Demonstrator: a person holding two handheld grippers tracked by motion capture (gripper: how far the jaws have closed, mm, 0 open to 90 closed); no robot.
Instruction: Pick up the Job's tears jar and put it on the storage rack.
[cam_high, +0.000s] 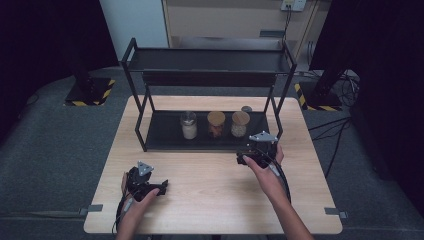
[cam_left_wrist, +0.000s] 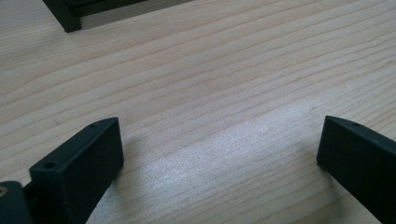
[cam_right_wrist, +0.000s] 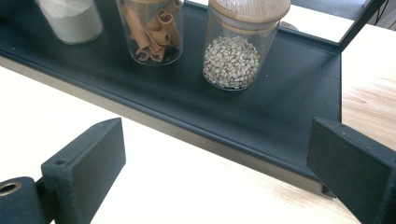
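Black shelf tray (cam_right_wrist: 299, 135) with 3 jars: powder (cam_right_wrist: 70, 18), cinnamon (cam_right_wrist: 152, 32), grains (cam_right_wrist: 232, 60).

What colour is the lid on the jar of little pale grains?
Light wood on the grain jar; clearest in the right gripper view.

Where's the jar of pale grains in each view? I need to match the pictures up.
High view: jar of pale grains, rightmost of three on the rack's lower shelf.
Right gripper view: top centre, beyond the open right claw.
Left gripper view: not in it.
Shared landmark: cinnamon jar beside it.
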